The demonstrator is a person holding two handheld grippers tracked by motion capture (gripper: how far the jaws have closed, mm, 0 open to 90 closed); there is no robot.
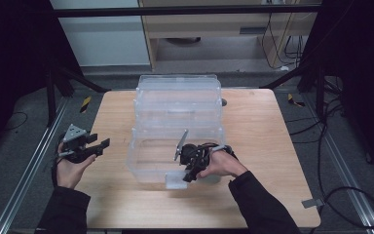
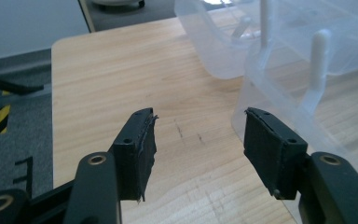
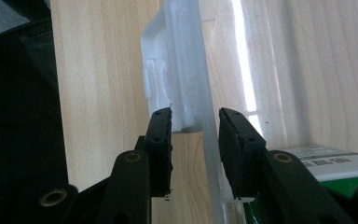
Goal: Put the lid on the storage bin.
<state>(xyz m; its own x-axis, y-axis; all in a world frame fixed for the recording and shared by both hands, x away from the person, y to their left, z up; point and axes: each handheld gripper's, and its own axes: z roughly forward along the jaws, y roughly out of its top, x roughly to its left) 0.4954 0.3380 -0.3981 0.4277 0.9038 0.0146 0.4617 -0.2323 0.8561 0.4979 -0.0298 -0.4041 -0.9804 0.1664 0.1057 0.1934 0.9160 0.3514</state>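
Straddling clear bin (image 1: 148, 161) wall: right gripper (image 1: 189, 168)

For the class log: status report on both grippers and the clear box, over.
Left gripper open, empty, beside the clear box. Right gripper straddling the box's front latch, grip unclear. Nothing in the way.

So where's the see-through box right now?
In the high view the clear plastic box sits mid-table on the wooden table, its near wall between the right tool's jaws, with the left tool off to its left.

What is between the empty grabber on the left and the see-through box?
Just bare wooden table. In the high view, the left gripper sits apart from the clear box, with nothing lying between them.
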